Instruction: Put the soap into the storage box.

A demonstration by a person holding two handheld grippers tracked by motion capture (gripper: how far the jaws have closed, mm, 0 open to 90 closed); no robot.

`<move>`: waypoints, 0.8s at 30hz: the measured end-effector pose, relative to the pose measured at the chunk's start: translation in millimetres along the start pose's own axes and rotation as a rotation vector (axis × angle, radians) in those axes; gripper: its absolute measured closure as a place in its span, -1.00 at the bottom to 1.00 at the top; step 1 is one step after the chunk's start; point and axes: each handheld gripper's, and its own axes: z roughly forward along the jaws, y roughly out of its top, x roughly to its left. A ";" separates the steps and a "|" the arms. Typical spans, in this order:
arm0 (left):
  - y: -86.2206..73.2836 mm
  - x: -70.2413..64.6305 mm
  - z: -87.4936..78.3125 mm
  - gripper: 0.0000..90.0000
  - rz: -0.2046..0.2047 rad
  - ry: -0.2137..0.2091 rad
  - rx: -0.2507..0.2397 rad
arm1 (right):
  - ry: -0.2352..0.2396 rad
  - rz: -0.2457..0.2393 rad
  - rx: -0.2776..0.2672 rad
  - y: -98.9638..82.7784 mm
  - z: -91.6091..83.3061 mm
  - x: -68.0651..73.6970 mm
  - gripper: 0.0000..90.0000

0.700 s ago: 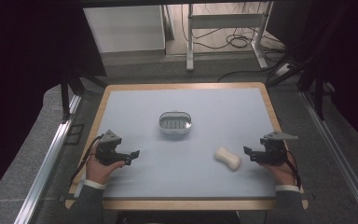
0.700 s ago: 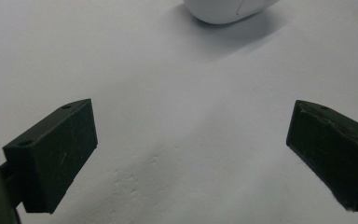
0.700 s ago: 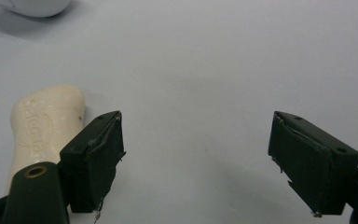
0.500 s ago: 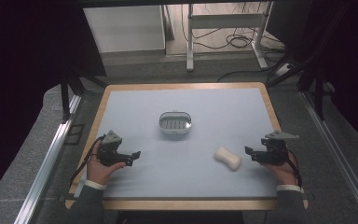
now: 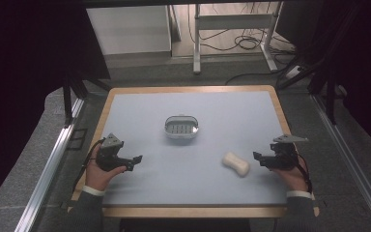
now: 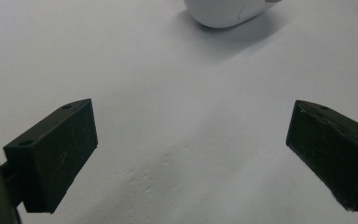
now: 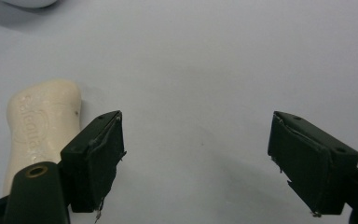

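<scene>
A cream bar of soap (image 5: 235,163) lies on the pale blue table top, right of centre; in the right gripper view the soap (image 7: 42,128) sits just left of the left jaw. My right gripper (image 5: 258,157) rests low at the right, a short way from the soap, open with bare table between its jaws (image 7: 196,158). A white oval soap dish (image 5: 181,126) stands near the table's middle, and its underside edge (image 6: 228,11) shows at the top of the left gripper view. My left gripper (image 5: 135,160) stands open at the left, holding nothing (image 6: 191,154).
The table top (image 5: 193,188) has a wooden rim (image 5: 193,211). Metal rails run along both sides on the floor. A white desk frame (image 5: 232,21) and cables lie beyond the far edge.
</scene>
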 end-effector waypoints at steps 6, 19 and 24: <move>-4.8 -6.1 -4.2 -0.94 -0.001 0.019 0.009 | 0.027 -0.013 0.017 0.6 1.0 4.0 -0.56; -8.9 -6.0 -15.3 -0.92 -0.007 0.028 -0.007 | 0.101 -0.108 0.046 39.7 -14.6 29.1 -0.54; -8.6 -6.4 -12.6 -0.92 -0.004 0.025 -0.005 | 0.113 -0.161 0.090 49.0 -18.1 41.2 -0.54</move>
